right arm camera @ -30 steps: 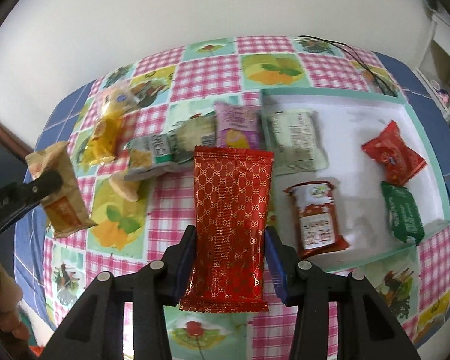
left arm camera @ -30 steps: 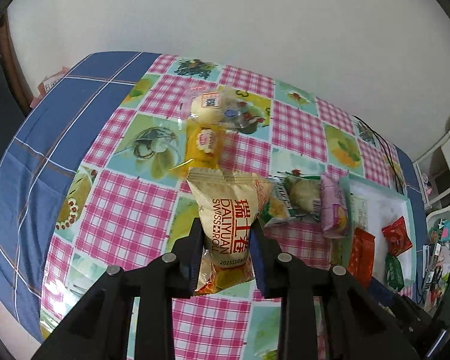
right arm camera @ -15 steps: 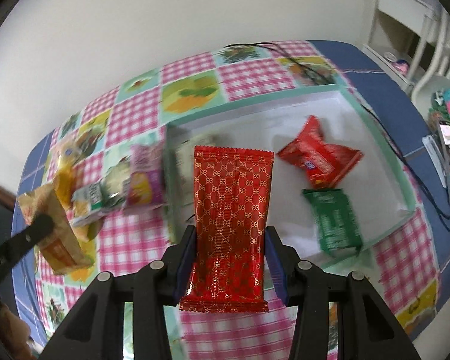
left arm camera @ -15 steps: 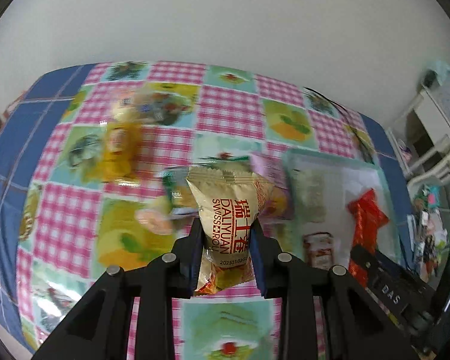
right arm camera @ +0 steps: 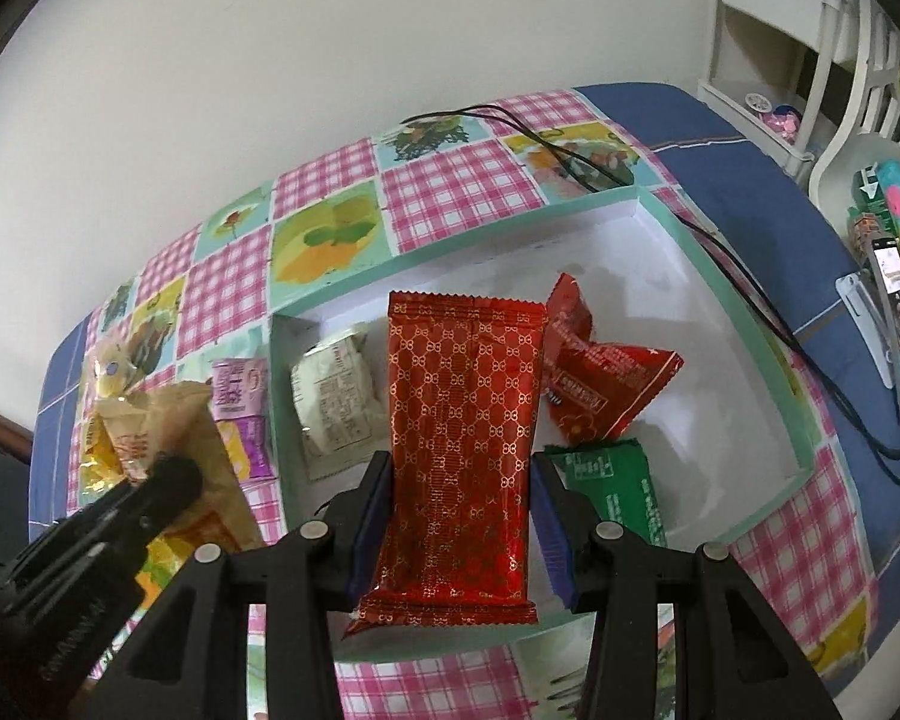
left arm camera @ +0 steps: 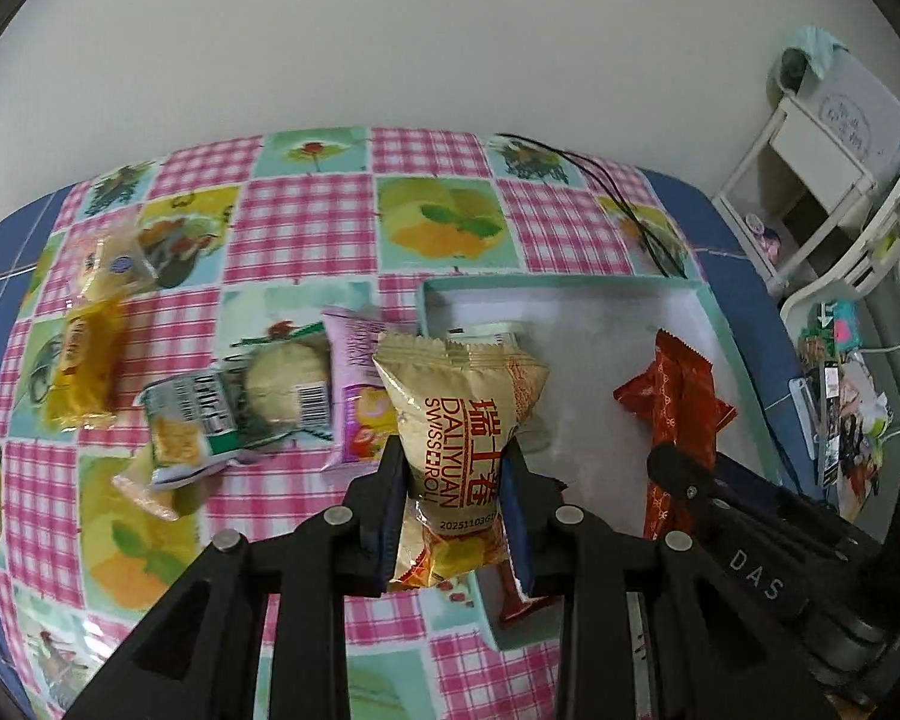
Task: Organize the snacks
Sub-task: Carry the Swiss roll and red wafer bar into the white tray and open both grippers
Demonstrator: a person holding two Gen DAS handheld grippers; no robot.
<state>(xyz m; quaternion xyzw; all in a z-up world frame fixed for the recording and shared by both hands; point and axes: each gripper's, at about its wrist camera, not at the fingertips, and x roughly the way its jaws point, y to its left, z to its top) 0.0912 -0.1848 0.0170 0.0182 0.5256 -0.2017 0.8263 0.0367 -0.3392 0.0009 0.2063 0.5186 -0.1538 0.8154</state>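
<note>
Swiss roll pack [left arm camera: 459, 420]: gold-beige wrapper, red Chinese characters, "DALIYUAN SWISSROLL" printed along its length; it stands upright in your left gripper [left arm camera: 453, 504], crimped end up, long axis in line with the fingers.
Left grip: clamped on the pack's lower half, at the near left corner of the box [left arm camera: 714, 315].
Red pack [right arm camera: 462, 438]: glossy red foil with a gold lattice, a flat oblong, long axis upright.
Right grip: your right gripper [right arm camera: 459, 528] pinches its long edges, above the white-floored, teal-rimmed box.
</note>
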